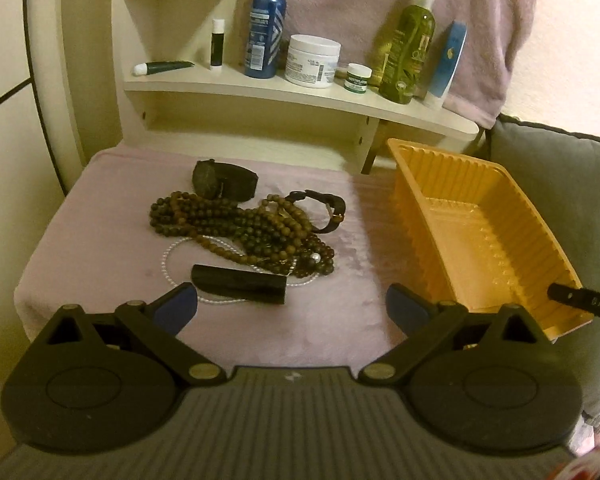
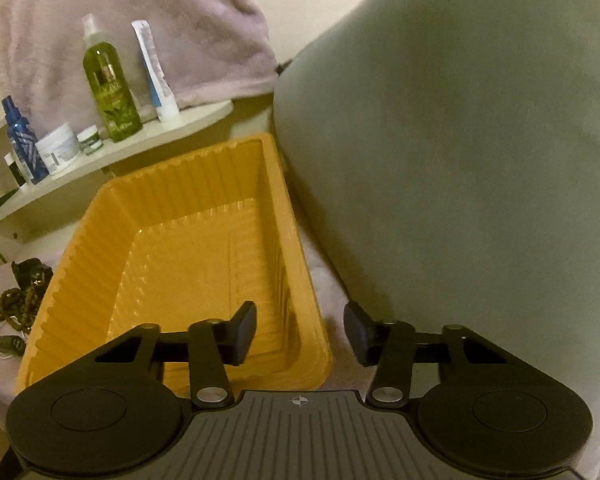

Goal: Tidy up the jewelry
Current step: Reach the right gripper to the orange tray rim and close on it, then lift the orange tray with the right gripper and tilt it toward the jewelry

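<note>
Left gripper [image 1: 291, 305] fingers wide apart, holding nothing, above the lilac cloth [image 1: 100, 240] with the bead necklace pile [image 1: 244, 232] at 12 o'clock and orange tray [image 1: 480, 236] at 2; right gripper [image 2: 300, 332] fingers apart, straddling the tray's near-right wall.

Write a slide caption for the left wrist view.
Open left gripper faces tangled bead necklaces and watches on pink cloth, empty yellow tray alongside.

A cream shelf [image 1: 260, 90] holds a blue spray bottle [image 1: 265, 28], white jar [image 1: 313, 61] and green bottle [image 1: 408, 46]; grey cushion [image 2: 480, 160] nearby.
</note>
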Demonstrator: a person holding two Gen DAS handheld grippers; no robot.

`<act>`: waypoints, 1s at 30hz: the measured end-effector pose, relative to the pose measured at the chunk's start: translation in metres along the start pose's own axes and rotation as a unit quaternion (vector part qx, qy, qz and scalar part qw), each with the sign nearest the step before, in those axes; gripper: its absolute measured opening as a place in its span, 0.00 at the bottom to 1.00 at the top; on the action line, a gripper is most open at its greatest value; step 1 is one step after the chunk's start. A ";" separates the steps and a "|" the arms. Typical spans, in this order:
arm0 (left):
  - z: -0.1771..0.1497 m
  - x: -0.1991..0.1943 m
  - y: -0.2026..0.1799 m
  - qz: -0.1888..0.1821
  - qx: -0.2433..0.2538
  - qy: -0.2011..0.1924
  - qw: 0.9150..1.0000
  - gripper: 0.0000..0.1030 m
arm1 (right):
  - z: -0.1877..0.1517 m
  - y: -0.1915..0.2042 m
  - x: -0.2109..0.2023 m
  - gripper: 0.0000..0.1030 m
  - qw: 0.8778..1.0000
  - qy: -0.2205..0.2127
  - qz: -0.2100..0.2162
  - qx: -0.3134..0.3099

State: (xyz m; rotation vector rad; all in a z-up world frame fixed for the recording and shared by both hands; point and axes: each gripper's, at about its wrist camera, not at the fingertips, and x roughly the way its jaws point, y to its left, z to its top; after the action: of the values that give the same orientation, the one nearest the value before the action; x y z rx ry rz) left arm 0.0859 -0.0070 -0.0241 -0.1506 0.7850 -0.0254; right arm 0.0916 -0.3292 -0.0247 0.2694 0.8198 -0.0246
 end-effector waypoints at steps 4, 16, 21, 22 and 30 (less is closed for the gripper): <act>0.000 0.007 -0.002 -0.004 -0.001 0.005 1.000 0.96 | -0.002 0.000 0.010 0.39 1.000 0.013 0.015 0.009; -0.002 0.013 0.002 -0.004 -0.001 0.009 1.000 0.91 | 0.000 0.007 0.004 0.09 1.000 -0.004 -0.002 -0.006; -0.003 0.013 0.015 0.009 0.000 -0.003 1.000 0.87 | 0.005 0.020 -0.006 0.07 1.000 -0.025 -0.008 -0.016; -0.003 0.014 0.018 0.014 0.000 -0.006 1.000 0.86 | 0.006 0.023 -0.007 0.06 0.999 -0.029 -0.009 -0.017; -0.003 0.033 0.033 0.043 0.021 -0.018 0.999 0.82 | 0.009 0.048 -0.015 0.06 0.997 -0.049 -0.028 -0.053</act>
State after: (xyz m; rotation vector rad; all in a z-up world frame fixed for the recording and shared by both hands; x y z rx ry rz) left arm 0.1060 0.0222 -0.0545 -0.0775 0.7541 0.0428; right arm 0.0936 -0.2867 0.0029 0.1443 0.7279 -0.0475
